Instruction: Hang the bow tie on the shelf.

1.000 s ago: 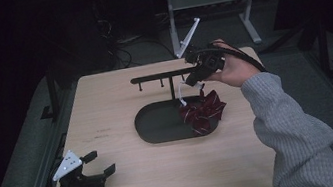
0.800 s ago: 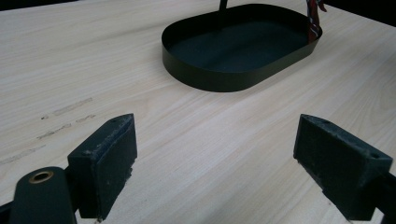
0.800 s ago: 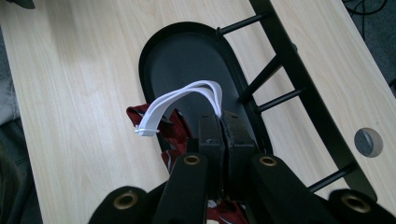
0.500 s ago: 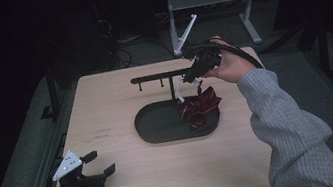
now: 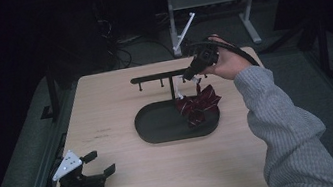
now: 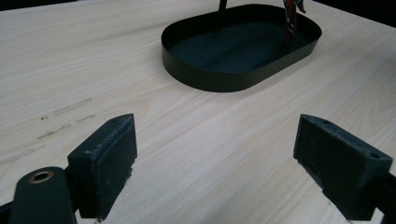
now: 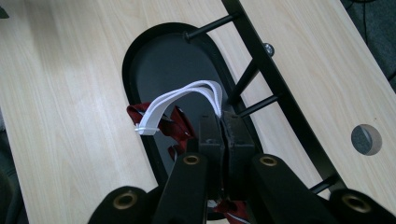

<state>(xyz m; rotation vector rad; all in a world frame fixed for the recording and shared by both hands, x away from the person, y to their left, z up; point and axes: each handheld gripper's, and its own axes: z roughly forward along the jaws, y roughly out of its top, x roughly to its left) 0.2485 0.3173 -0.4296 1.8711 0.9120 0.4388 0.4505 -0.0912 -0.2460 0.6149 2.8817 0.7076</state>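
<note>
hand-held gripper (image 7: 223, 122) clamped on a white strap (image 7: 180, 99) — red bow (image 7: 175, 125) hangs over the black tray (image 7: 140, 46), beside the rack (image 7: 275, 88).

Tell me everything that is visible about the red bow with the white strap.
The bow is dark red cloth with thin pale stripes, crumpled into folds. A white strap, seemingly elastic, loops out of it. The right tool is shut on the strap and holds it up beside the black rack. The bow hangs below, over the right end of the oval black tray; whether its lower folds touch the tray I cannot tell.
</note>
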